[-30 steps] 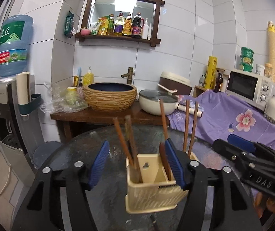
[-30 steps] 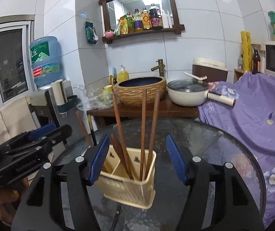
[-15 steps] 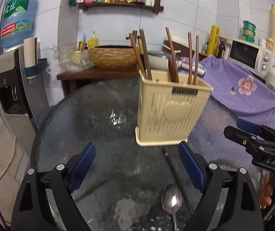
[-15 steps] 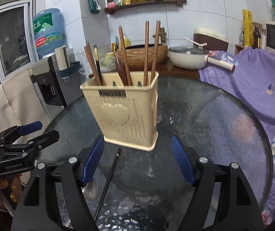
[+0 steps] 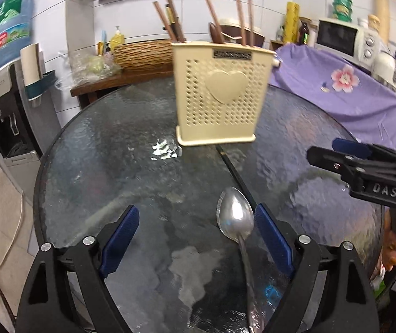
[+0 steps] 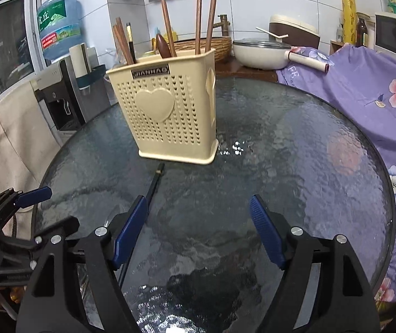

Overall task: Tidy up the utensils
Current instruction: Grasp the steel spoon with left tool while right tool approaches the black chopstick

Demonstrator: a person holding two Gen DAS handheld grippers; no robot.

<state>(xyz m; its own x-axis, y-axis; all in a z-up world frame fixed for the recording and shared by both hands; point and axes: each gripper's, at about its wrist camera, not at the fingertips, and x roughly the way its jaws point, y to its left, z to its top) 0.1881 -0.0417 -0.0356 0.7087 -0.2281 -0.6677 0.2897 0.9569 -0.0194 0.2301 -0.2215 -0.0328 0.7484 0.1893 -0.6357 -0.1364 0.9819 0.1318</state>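
A cream perforated utensil holder with a heart on its side stands on the round glass table; it also shows in the right wrist view. Several brown chopsticks stand in it. A metal spoon lies on the table between the open fingers of my left gripper, close to the right finger. A black chopstick lies between spoon and holder, also in the right wrist view. My right gripper is open and empty above the table.
A purple flowered cloth covers the counter at right, with a microwave on it. A wooden side table holds a woven basin and a white pot. A water dispenser stands at left.
Both grippers have pulled back and down from above the holder. The holder now stands farther away, and the spoon and black chopstick have come into view between the left fingers.
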